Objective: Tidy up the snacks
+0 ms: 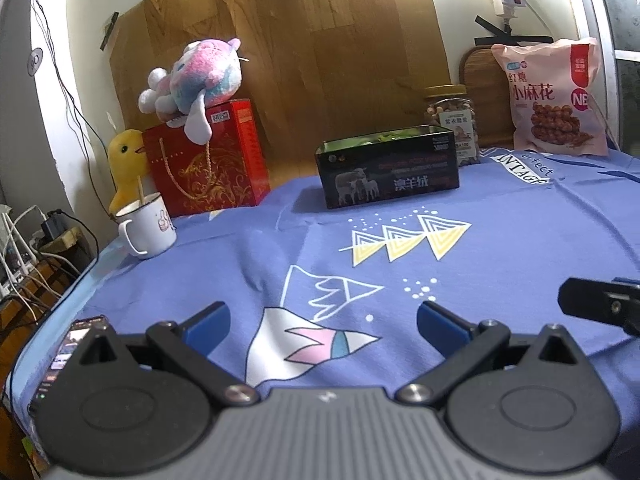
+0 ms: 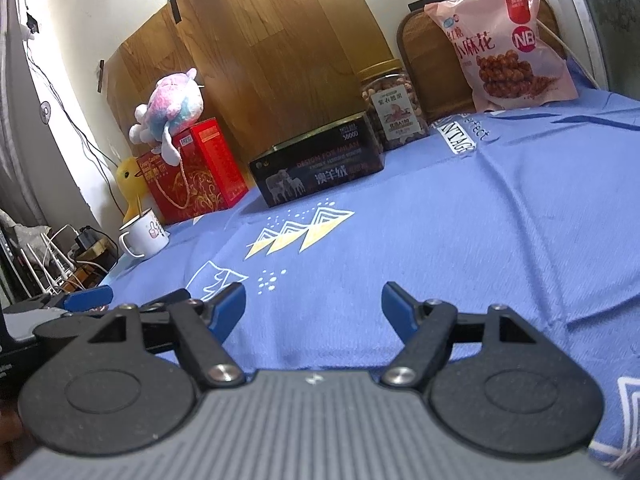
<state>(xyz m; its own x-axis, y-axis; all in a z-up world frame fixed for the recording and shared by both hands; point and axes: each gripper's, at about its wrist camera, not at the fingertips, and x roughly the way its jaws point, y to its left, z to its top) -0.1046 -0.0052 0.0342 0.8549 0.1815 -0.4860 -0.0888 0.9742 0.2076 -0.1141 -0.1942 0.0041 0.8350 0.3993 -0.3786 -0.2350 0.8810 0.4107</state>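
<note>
A black open box (image 1: 388,168) with green packets inside stands at the far middle of the blue cloth; it also shows in the right wrist view (image 2: 320,166). A clear jar of nuts (image 1: 454,124) (image 2: 394,108) stands behind its right end. A pink snack bag (image 1: 554,96) (image 2: 506,40) leans upright at the far right. My left gripper (image 1: 322,322) is open and empty, low over the near cloth. My right gripper (image 2: 312,304) is open and empty, beside it on the right; part of it shows in the left wrist view (image 1: 600,306).
A red gift bag (image 1: 208,160) with a pink plush (image 1: 196,80) on top, a yellow duck (image 1: 126,164) and a white mug (image 1: 146,226) stand at the far left. A phone (image 1: 68,350) lies at the near left edge. A wooden board (image 1: 280,60) backs the table.
</note>
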